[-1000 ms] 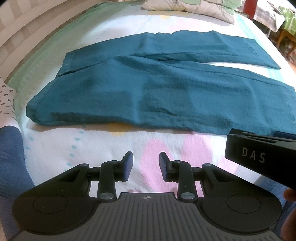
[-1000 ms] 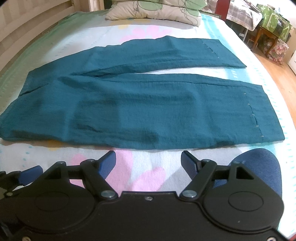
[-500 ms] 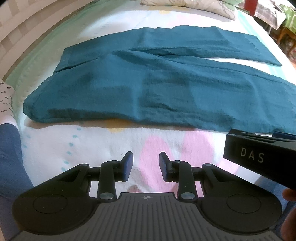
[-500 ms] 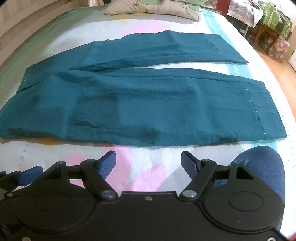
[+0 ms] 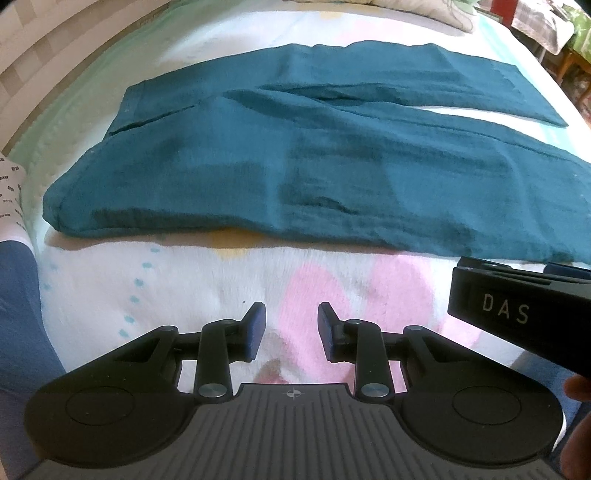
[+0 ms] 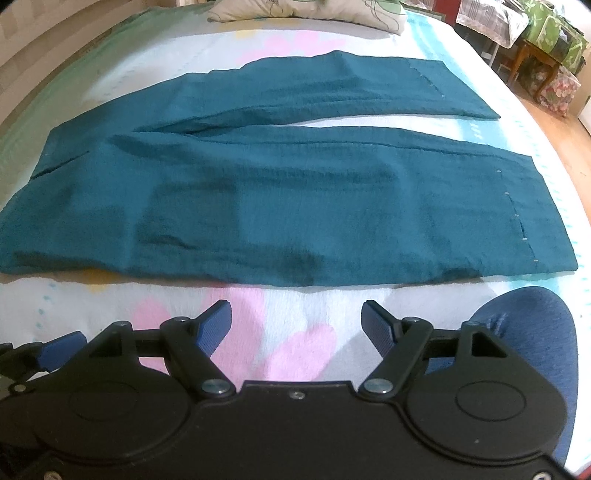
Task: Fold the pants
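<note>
Teal pants [image 5: 295, 162] [image 6: 280, 206] lie flat across the bed, waist to the left and both legs stretched to the right, spread apart in a narrow V. My left gripper [image 5: 291, 328] hovers over the sheet short of the pants' near edge, jaws partly apart with nothing between them. Over the same strip of sheet my right gripper [image 6: 297, 326] stands wide open and empty, just short of the near leg. In the left wrist view the right gripper's black body [image 5: 517, 314] juts in from the right.
The bed sheet [image 5: 184, 280] is white with pink and pale-blue patches. A floral pillow [image 6: 306, 11] lies at the far end. A person's blue-clad knees [image 6: 532, 332] [image 5: 18, 314] rest on the bed's near side. Wooden furniture [image 6: 535, 59] stands beyond the right edge.
Both cameras have dipped slightly, so the pants sit a little higher and nearer in view. Neither gripper's jaws have changed.
</note>
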The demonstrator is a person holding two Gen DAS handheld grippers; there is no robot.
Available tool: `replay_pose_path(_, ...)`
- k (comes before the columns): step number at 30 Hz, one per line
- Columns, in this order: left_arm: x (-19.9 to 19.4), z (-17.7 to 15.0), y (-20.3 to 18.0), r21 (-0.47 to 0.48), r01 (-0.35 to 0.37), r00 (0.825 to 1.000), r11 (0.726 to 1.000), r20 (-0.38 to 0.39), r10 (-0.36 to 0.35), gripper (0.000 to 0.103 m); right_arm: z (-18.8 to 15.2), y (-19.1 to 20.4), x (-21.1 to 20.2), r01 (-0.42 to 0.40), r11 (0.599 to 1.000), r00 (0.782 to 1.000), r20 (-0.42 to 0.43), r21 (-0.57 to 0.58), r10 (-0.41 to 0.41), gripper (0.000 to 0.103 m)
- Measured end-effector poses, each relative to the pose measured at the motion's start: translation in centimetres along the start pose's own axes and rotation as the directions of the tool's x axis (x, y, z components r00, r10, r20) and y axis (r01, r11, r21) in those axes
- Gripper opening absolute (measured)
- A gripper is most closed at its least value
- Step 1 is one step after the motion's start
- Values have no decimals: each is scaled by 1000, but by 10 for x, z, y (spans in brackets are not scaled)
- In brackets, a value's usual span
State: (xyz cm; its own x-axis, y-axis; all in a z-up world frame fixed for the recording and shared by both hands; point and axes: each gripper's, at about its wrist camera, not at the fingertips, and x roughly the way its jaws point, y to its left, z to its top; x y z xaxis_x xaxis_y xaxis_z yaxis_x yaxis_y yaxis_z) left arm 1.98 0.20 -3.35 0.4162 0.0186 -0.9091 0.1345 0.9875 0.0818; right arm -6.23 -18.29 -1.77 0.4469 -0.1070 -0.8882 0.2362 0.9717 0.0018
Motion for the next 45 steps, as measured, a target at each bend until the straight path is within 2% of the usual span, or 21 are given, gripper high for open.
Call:
replay_pose_path(18, 10, 2, 2, -3, 4, 999, 1000, -35, -4, 30, 4, 5, 12, 30, 999, 999, -44, -23, -31, 78)
replay_pose_path(25, 10, 18, 6, -3, 6, 1000, 1000, -25, -6, 30, 18, -1, 13, 36, 999, 999, -25, -15, -36, 78)
replay_pose_path(33, 15, 67, 14, 1, -4, 1000, 1000, 9, 4, 30, 67, -20, 24, 42, 999, 999, 24, -10, -42, 78)
replay_pose_path(38, 30, 108, 21, -9, -6, 1000, 1000, 12, 6, 30, 118, -45, 42, 23, 999, 999, 43, 49, -25, 77)
replay_pose_path(41, 40, 134, 22, -7, -17, 1000, 1000, 18, 17, 30, 152, -59, 60, 28, 997, 999, 23, 75, -30, 76)
replay_pose_path(42, 44, 141, 22, -8, -18, 1000, 1000, 22, 18, 29, 163, -65, 66, 29, 995, 999, 20, 92, -31, 73)
replay_pose_path(45, 57, 168, 22, -3, -25, 999, 1000, 28, 25, 29, 203, -86, 89, 22, 984, 1000, 2, 175, -22, 72)
